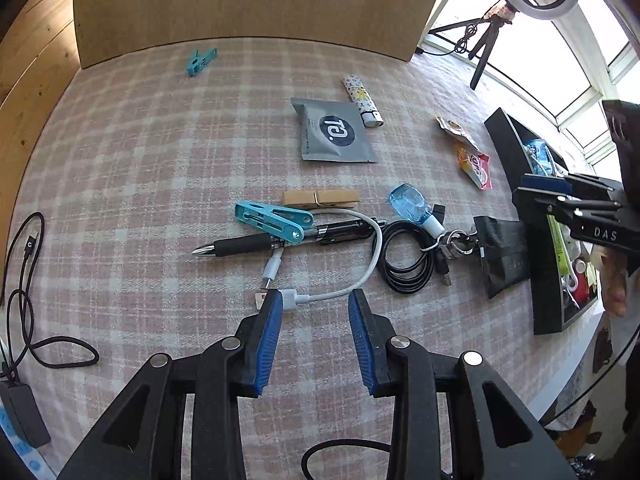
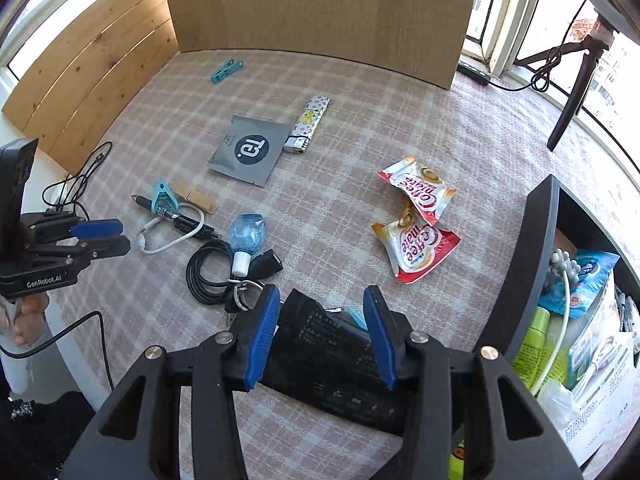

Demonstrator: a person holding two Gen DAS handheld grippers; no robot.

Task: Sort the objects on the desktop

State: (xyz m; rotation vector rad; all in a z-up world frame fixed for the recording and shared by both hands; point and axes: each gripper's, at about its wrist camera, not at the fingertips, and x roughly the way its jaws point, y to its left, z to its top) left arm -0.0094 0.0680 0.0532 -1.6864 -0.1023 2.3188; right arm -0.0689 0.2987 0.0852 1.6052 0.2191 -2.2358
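Blue ribbed pads on the left gripper point(image 1: 316, 300) stand apart over the white short cable point(image 1: 360, 264), the left pad touching its plug, nothing clamped, which reads as lining up to pinch the cable. The right gripper point(image 2: 320, 312) straddles the black pouch point(image 2: 328, 356); its jaws sit around the pouch's width, but I cannot tell whether the pads press on it. That pouch lies just beside the black storage box point(image 2: 520, 272), so I judge it is bound there next. The loose things sit mid-cloth: pen point(image 1: 256, 242) under a teal clip point(image 1: 276, 220), wooden peg point(image 1: 320, 198), coiled black cable point(image 1: 404, 256). The right view alone shows the 2 creamer sachets point(image 2: 416, 220) legibly and the box's contents; the left view alone shows the cable's plug by the pad.
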